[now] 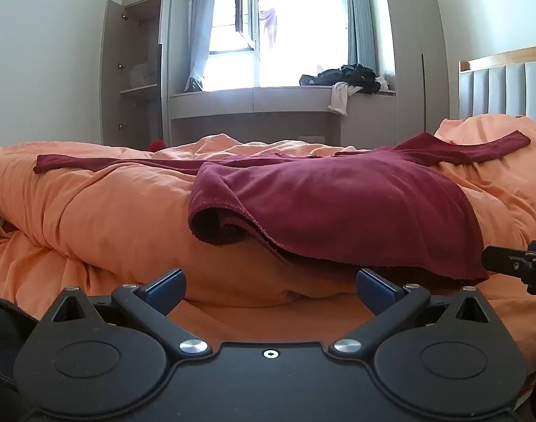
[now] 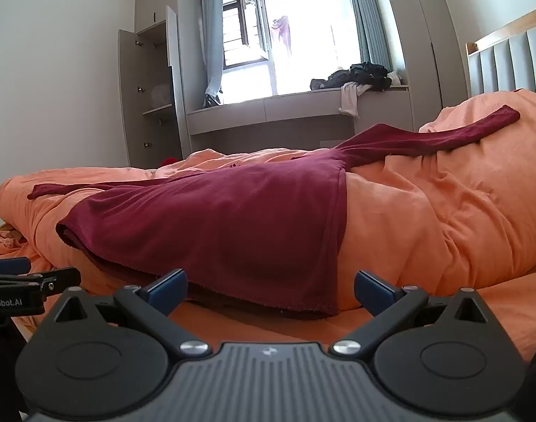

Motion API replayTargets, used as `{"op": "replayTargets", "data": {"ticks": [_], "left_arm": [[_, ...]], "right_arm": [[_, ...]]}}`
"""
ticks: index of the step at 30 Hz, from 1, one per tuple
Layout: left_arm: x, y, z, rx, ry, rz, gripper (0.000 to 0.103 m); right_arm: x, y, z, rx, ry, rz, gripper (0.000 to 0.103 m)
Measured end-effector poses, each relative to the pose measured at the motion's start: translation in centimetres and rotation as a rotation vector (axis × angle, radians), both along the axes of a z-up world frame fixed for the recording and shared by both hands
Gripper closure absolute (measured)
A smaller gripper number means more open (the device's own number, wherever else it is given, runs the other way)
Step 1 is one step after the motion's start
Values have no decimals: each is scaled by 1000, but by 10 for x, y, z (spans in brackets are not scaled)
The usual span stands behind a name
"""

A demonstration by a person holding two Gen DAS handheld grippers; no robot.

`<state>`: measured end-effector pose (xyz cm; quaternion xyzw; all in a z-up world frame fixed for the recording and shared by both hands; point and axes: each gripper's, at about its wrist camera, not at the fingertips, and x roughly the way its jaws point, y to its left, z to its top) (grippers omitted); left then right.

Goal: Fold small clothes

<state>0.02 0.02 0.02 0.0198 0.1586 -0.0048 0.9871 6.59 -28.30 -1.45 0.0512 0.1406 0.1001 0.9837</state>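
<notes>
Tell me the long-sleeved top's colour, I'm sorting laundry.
Dark red, plain; the top shows best in the right wrist view.

Black grippers [image 1: 269, 286], apparently blue-padded fingertips [image 2: 166, 290]

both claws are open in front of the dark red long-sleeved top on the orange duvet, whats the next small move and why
Probably ease both forward to its near hem. The dark red long-sleeved top lies spread on the orange duvet, sleeves out, unfolded. The left claw and right claw are open and empty, just short of the hem, so pinching it likely starts the first fold.
</notes>
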Motion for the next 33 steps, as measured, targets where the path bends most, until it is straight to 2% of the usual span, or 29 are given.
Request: {"op": "replayTargets", "data": {"ticks": [10, 19, 33], "left_arm": [[-1, 7, 2, 8, -17, -4, 0], [-7, 1, -7, 18, -13, 12, 0], [0, 0, -1, 16, -2, 16, 0]], "right_arm": [[3, -1, -1, -4, 8, -5, 0], [2, 1, 0, -4, 10, -5, 0], [5, 1, -3, -15, 20, -4, 0]]}}
